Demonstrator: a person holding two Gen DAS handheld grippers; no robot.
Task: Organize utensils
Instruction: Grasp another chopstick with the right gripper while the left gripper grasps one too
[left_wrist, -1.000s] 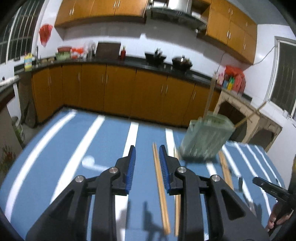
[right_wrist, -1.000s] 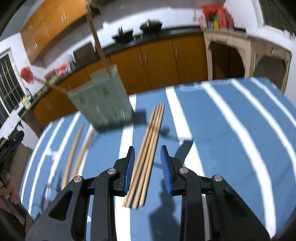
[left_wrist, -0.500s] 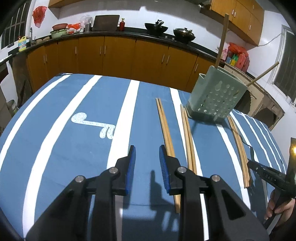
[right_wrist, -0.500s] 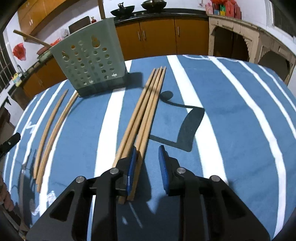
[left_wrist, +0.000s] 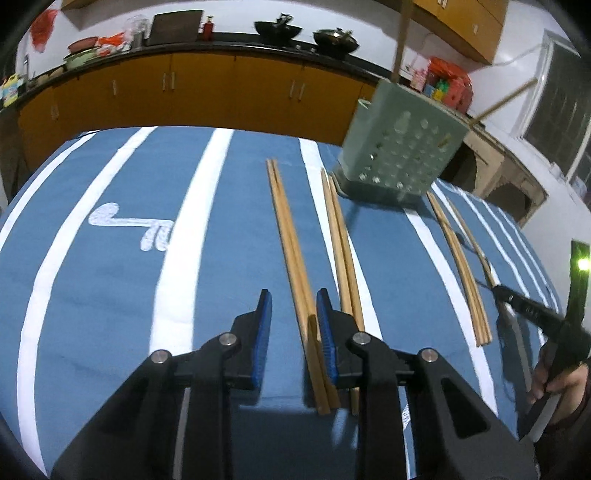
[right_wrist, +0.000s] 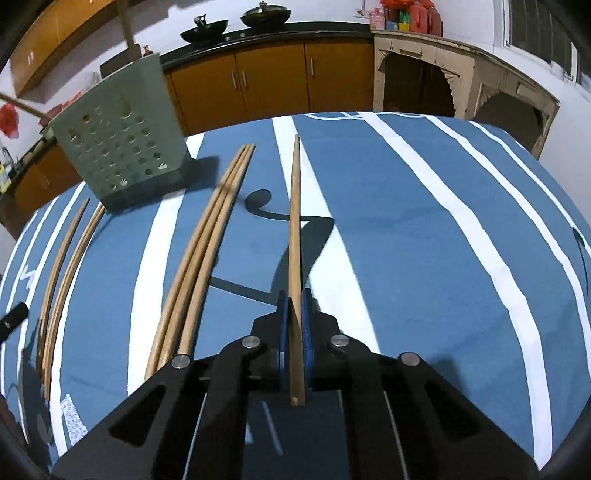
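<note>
A pale green perforated utensil holder (left_wrist: 402, 155) (right_wrist: 118, 147) stands upright on the blue striped tablecloth (left_wrist: 110, 295), with a few sticks standing in it. My right gripper (right_wrist: 293, 314) is shut on one wooden chopstick (right_wrist: 295, 221) that points away toward the far edge. Three more chopsticks (right_wrist: 207, 240) lie just left of it. My left gripper (left_wrist: 295, 332) hangs low over the cloth, its jaws closing, with a pair of chopsticks (left_wrist: 291, 258) lying between them close to the right pad; the left pad is apart from them.
Another chopstick pair (left_wrist: 341, 240) lies right of my left gripper, and a further pair (left_wrist: 458, 258) (right_wrist: 62, 258) beyond the holder. A hand (left_wrist: 554, 380) holds the right gripper at the left view's right edge. Orange cabinets (left_wrist: 221, 88) line the wall behind the table.
My right gripper has shut on one chopstick out of the group of four and drawn it to the right. My left gripper has sunk toward the cloth, over the chopstick pair.
</note>
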